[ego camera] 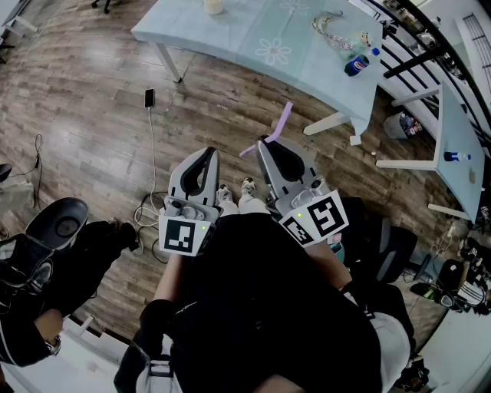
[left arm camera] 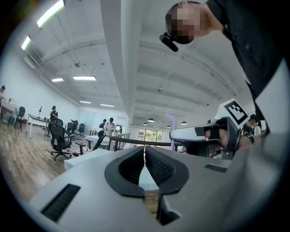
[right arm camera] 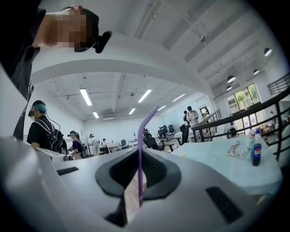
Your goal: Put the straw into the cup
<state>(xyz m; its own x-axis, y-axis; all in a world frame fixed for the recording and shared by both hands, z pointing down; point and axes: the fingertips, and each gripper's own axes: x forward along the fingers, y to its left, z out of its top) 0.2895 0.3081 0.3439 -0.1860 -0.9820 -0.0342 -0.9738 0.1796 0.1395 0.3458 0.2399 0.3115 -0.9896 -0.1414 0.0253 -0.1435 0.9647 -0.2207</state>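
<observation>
While my right claw (ego camera: 266, 146) pinches the purple straw (ego camera: 281, 121), the cup (ego camera: 214, 6) waits well ahead.
Straw stands roughly upright; I take the cup to be at the table's (ego camera: 253, 31) far edge; left claw (ego camera: 205, 156) closed, empty.

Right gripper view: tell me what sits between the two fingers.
A purple straw, pinched between the closed fingers. The right gripper view shows it plainly.

Thin purple straw (right arm camera: 139, 131) upright, pinched btwn right gripper (right arm camera: 138, 156) jaws, top end bent right.
</observation>
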